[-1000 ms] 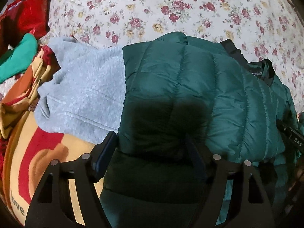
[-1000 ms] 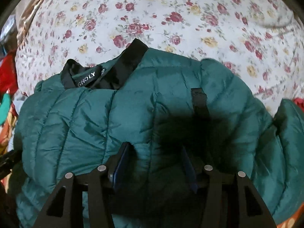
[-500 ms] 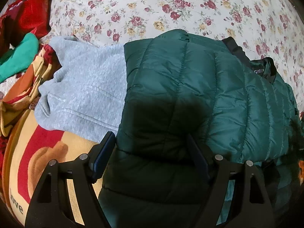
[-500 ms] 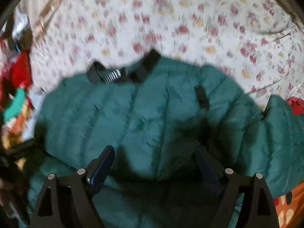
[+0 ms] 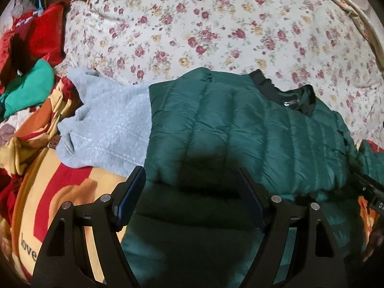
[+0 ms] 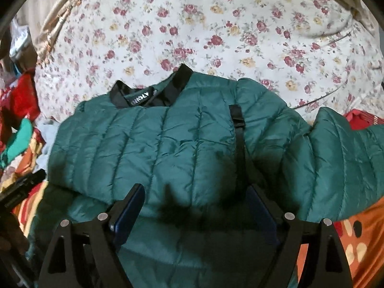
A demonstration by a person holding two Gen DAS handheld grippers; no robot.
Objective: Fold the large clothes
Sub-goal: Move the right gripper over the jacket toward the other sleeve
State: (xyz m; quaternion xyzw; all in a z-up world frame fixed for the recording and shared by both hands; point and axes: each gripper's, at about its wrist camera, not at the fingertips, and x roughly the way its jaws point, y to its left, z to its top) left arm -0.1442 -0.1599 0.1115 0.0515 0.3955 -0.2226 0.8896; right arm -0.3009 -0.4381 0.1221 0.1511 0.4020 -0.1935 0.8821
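A dark green quilted puffer jacket (image 5: 240, 129) lies folded over on the bed, its black collar (image 5: 295, 96) toward the far side. It also shows in the right wrist view (image 6: 168, 144), with its collar (image 6: 153, 91) at the top and one sleeve (image 6: 345, 158) lying out to the right. My left gripper (image 5: 192, 187) is open and empty just above the jacket's near left edge. My right gripper (image 6: 194, 199) is open and empty above the jacket's near fold.
A grey fleece garment (image 5: 105, 129) lies left of the jacket. Red, green and orange clothes (image 5: 28, 84) pile at the far left. A floral bedspread (image 5: 216, 31) covers the bed beyond. A patterned orange blanket (image 5: 48, 206) lies underneath at the near side.
Both grippers have drawn back and up from the jacket, so more of the bedspread shows. The right gripper's jaws have opened wider. The jacket lies still.
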